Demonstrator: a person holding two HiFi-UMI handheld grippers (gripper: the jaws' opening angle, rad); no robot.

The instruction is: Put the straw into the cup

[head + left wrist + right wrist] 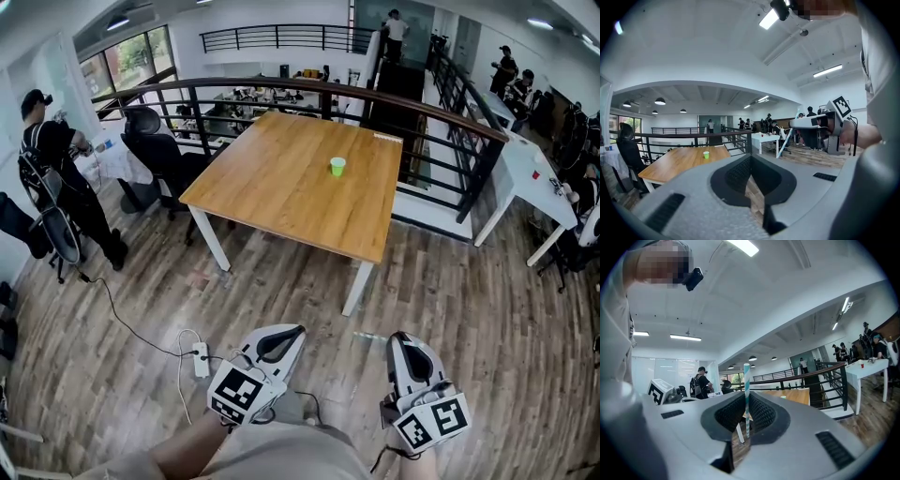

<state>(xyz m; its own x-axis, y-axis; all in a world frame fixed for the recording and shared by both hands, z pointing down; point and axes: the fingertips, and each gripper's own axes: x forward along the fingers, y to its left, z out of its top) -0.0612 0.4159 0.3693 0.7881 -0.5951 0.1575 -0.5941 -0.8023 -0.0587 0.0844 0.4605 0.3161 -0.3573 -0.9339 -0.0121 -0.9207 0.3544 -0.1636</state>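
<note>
A small green cup [337, 166] stands on the wooden table [281, 187], towards its far right part and well ahead of both grippers. It also shows far off as the cup [706, 154] and as a small green speck, the cup [783, 397]. My right gripper [398, 336] is held over the floor, shut on a teal-and-white striped straw [746, 394] that stands upright between its jaws. My left gripper [296, 330] is beside it, also over the floor, with its jaws together and nothing between them [751, 160].
A dark railing [375, 98] runs behind and right of the table. An office chair [159, 150] stands at its left. A person [56, 169] stands at far left. A power strip [201, 360] with cables lies on the floor. White tables [534, 183] are at right.
</note>
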